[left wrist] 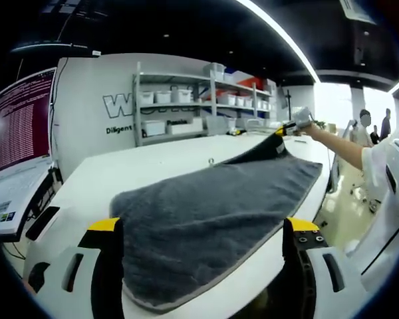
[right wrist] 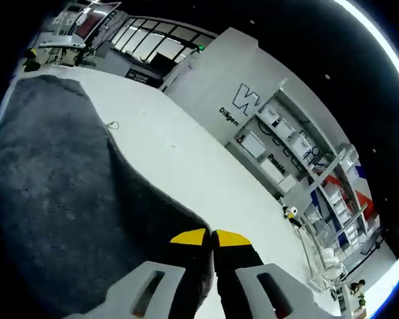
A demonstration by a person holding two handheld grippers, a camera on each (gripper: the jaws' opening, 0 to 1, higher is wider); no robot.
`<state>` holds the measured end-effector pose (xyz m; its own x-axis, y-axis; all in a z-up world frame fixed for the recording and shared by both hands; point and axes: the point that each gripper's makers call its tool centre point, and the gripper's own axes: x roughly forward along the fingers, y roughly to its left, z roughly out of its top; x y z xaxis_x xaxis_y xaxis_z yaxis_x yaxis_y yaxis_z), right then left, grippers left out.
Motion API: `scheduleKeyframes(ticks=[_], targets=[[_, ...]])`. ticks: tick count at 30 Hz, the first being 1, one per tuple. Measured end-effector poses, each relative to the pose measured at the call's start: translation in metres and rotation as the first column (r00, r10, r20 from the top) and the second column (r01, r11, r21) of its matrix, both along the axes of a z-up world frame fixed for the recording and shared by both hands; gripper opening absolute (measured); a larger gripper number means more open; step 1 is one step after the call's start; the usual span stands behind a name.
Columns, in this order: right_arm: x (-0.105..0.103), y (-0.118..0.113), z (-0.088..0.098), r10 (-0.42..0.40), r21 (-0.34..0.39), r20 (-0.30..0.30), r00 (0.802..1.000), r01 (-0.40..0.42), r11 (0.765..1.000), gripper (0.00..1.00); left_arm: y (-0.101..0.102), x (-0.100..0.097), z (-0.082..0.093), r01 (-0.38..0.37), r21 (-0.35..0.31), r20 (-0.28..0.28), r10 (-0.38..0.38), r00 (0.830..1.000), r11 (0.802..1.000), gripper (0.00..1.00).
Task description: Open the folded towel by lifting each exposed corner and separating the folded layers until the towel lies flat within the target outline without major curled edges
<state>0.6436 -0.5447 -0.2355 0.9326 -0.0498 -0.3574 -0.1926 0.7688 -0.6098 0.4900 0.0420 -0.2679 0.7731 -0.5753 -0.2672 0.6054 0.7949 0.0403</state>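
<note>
Left gripper [left wrist: 203,249] jaws spread wide, straddling the near edge of the dark grey terry towel [left wrist: 206,219] on the white desk [left wrist: 153,166]. Towel runs lengthwise away; right gripper [right wrist: 211,240] clenched on its far corner, lifting.

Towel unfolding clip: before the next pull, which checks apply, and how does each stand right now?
1. Right gripper shut on a towel corner: ok, jaws pinched together on fabric.
2. That corner lifted off the table: ok, raised at the far end in the left gripper view.
3. Left gripper holding the near edge: not ok, jaws wide open astride the towel.
4. Folded layers fully separated: cannot tell.
5. Towel within the target outline: cannot tell, no outline visible.
6. Small item on the table beside the towel: ok, off the fabric.
</note>
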Motion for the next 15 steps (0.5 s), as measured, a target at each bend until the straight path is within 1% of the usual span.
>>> scheduleKeyframes(ticks=[2,4,7,13,14,15], targets=[[0.006,-0.002,-0.003,-0.002,0.009,-0.004,1.0,0.002,1.0,0.0,-0.002,0.0,0.0,0.007,-0.002,-0.001,-0.007,1.0,1.0,0.97],[0.011,-0.003,-0.006,-0.011,0.035,-0.003,1.0,0.011,0.999,0.0,-0.003,0.0,0.0,0.01,-0.004,0.0,-0.01,1.0,1.0,0.97],[0.02,-0.005,-0.011,-0.026,0.038,-0.005,1.0,0.026,0.999,0.0,-0.003,0.001,-0.002,0.012,0.0,-0.004,-0.012,1.0,1.0,0.97],[0.037,-0.019,-0.023,-0.065,0.056,-0.026,0.998,0.066,0.996,0.0,-0.002,0.004,-0.006,0.001,0.0,-0.016,-0.001,1.0,1.0,0.97],[0.032,-0.017,-0.027,-0.069,0.056,-0.027,0.997,0.07,0.996,0.0,-0.001,0.005,-0.006,0.0,0.0,-0.017,0.0,1.0,1.0,0.97],[0.032,-0.017,-0.029,-0.073,0.059,-0.029,0.997,0.075,0.995,0.0,-0.001,0.006,-0.006,-0.002,0.0,-0.018,0.002,1.0,1.0,0.97]])
